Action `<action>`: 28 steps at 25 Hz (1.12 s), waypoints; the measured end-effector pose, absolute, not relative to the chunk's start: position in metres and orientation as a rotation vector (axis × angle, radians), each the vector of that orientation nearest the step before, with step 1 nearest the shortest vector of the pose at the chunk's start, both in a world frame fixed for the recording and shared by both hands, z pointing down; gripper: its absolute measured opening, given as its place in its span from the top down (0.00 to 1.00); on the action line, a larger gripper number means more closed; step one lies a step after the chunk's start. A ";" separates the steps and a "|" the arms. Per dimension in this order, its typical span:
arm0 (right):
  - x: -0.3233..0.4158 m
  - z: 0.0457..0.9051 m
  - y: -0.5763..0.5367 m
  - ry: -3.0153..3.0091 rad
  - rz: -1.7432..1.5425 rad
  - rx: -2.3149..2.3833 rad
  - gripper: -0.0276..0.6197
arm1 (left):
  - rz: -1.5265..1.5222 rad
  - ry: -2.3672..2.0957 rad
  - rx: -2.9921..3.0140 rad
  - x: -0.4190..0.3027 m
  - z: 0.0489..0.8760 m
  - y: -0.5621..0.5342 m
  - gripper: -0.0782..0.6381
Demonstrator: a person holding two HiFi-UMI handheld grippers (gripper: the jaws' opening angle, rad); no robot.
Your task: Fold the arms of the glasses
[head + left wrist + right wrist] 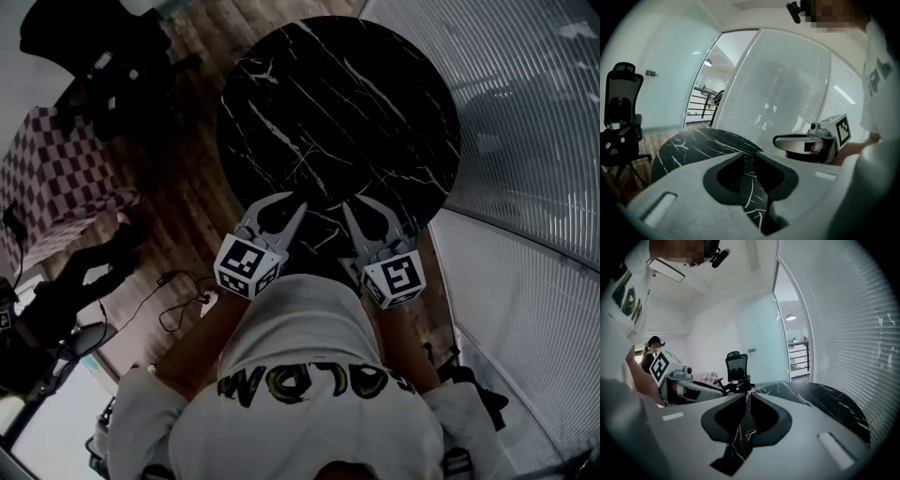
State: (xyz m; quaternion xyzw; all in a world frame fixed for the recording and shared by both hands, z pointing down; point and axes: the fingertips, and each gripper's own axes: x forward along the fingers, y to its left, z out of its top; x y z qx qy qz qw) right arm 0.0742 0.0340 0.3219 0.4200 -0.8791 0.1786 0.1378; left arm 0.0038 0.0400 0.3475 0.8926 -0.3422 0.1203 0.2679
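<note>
No glasses show in any view. A round black marble table (337,103) with white veins lies in front of me, its top bare where I can see it. My left gripper (288,202) hovers over the table's near edge, and its jaws (749,153) stand a narrow gap apart with nothing between them. My right gripper (361,202) hangs beside it at the same height. Its tips (746,394) are almost together, a thin slit still showing, and they hold nothing. Each gripper appears side-on in the other's view: the right gripper (783,140) and the left gripper (717,389).
A black office chair (84,47) and a pink checkered seat (56,169) stand on the wooden floor to the left. Cables (178,300) lie on the floor near my feet. A glass wall with blinds (534,141) runs close along the table's right side.
</note>
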 end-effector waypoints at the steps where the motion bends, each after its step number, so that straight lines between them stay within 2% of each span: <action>1: 0.074 0.309 0.035 -2.558 0.503 1.222 0.91 | 0.310 -0.921 2.415 0.006 0.339 0.041 0.80; 7: 0.066 0.257 0.041 -2.636 0.458 1.237 0.95 | 0.212 -0.937 2.463 0.011 0.291 0.045 0.80; 12: 0.058 0.228 0.047 -2.684 0.422 1.236 0.95 | 0.156 -0.961 2.496 0.011 0.262 0.048 0.85; 15: 0.052 0.219 0.050 -2.704 0.389 1.218 0.95 | 0.133 -1.002 2.513 0.007 0.250 0.048 0.89; 28: 0.050 0.202 0.047 -2.743 0.331 1.221 0.95 | 0.098 -1.033 2.527 0.003 0.231 0.048 0.89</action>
